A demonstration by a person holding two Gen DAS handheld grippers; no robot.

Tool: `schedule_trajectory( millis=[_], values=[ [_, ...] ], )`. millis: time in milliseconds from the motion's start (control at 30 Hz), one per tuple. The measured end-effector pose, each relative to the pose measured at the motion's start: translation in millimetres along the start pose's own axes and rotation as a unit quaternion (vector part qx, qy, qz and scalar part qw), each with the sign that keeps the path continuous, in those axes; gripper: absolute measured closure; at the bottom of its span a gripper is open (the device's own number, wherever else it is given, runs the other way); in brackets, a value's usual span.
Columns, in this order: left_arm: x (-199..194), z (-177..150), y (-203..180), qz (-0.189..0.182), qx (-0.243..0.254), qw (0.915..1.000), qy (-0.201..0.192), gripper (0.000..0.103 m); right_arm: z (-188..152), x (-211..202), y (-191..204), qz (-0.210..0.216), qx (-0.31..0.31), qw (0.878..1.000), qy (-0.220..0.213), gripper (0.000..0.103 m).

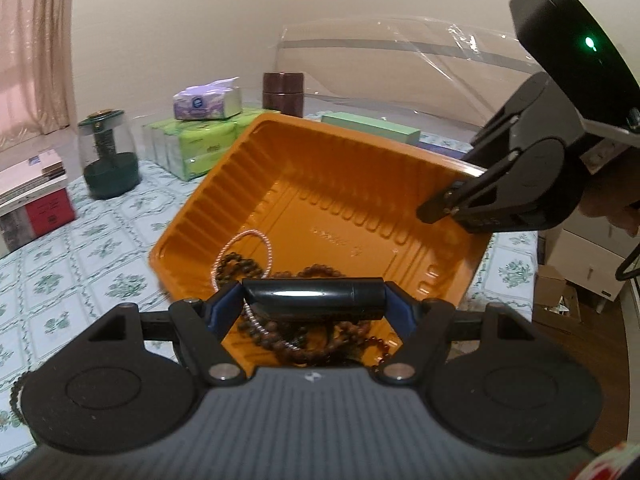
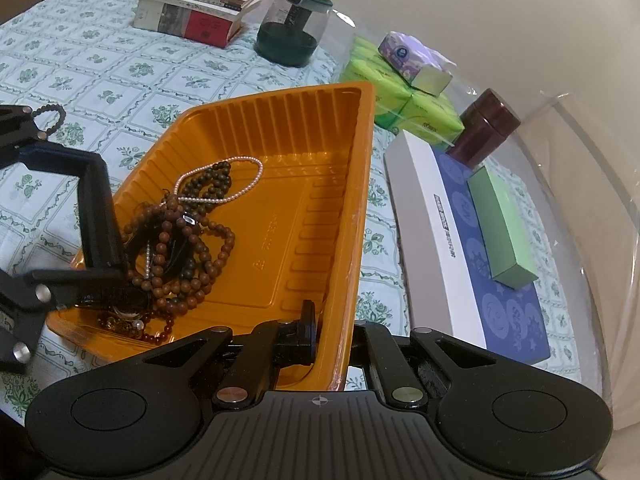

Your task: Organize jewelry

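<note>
One orange tray (image 2: 320,208), tilted, gripped by the right tool (image 2: 332,344); the left tool (image 1: 314,300) clamps a black tube (image 1: 314,294). Only the right view shows a lone bracelet (image 2: 50,114) on the table (image 2: 120,72).

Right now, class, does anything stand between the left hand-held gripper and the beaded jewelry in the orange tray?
Yes. The left hand-held gripper is shut on a black cylinder, which spans its fingers just over the beaded jewelry heaped in the orange tray. Nothing else visible lies between them.

The black tube (image 1: 314,298) hides part of the beads (image 1: 304,336), possibly tangled.
</note>
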State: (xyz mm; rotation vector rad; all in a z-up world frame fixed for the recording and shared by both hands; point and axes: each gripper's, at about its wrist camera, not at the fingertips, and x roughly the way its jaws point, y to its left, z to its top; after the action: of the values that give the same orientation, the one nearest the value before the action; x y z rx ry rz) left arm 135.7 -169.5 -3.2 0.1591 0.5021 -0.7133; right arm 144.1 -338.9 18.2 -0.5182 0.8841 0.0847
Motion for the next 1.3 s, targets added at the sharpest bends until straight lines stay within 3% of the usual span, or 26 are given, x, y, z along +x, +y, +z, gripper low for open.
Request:
schedule_trajectory(
  millis=[433, 467, 500, 533, 767, 1067, 1300],
  values=[
    [15, 1, -11, -0.023, 0.014, 0.9996, 0.006, 0.029, 0, 0, -1, 0.001, 0.004, 1.0, 0.0, 0.099],
    [16, 1, -11, -0.026, 0.014, 0.9995, 0.006, 0.028, 0, 0, -1, 0.001, 0.004, 1.0, 0.0, 0.099],
    [16, 1, -11, -0.028, 0.014, 0.9995, 0.007, 0.017, 0, 0, -1, 0.001, 0.003, 1.0, 0.0, 0.099],
    [16, 2, -11, -0.026, 0.015, 0.9995, 0.007, 0.014, 0, 0, -2, 0.001, 0.004, 1.0, 0.0, 0.099],
    [4, -5, -4, -0.012, 0.006, 0.9999, 0.001, 0.014, 0, 0, -2, 0.001, 0.003, 1.0, 0.0, 0.099],
    [-28, -34, 29, 0.052, -0.025, 0.9983, 0.012, 0.014, -1, -2, 0, -0.002, 0.003, 1.0, -0.002, 0.099],
    [-55, -63, 73, 0.123, -0.064, 0.99, 0.027, 0.014, -1, -4, 2, -0.005, 0.001, 1.0, -0.003, 0.099]
  ],
)
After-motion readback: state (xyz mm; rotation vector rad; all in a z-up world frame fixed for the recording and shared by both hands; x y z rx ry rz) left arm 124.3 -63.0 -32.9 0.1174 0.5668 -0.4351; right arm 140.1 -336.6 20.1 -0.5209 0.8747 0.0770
